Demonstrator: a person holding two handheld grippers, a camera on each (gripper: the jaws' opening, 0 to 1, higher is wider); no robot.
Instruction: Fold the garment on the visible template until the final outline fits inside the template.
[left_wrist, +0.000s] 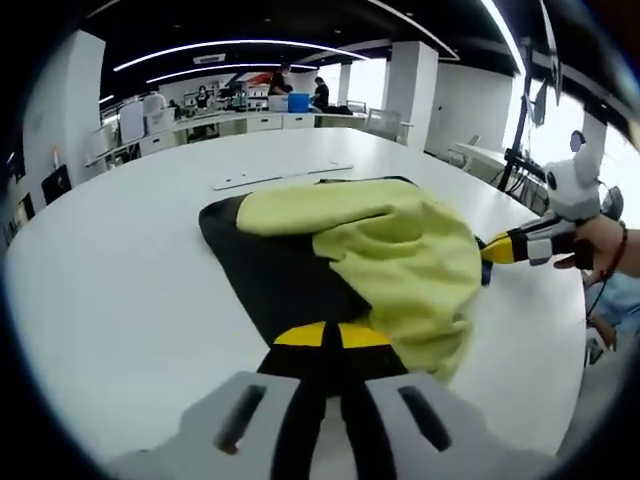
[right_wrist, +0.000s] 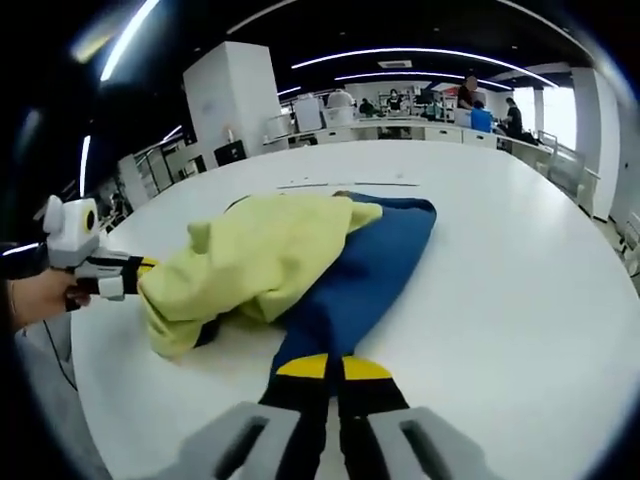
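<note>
On the white worktop (left_wrist: 120, 300) lies a yellow garment (left_wrist: 400, 250); both the left gripper (left_wrist: 332, 345) and right gripper (right_wrist: 333, 372) are clamped on its edges.

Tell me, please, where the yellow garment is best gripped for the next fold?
Probably the loose bunched edge of the yellow garment on the right gripper side, approached low along the white table. The cloth overhangs the dark template there, giving the fingers a free fold.

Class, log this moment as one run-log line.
left gripper: shut on garment | right gripper: shut on garment | garment: yellow layer partly folded | white table
</note>
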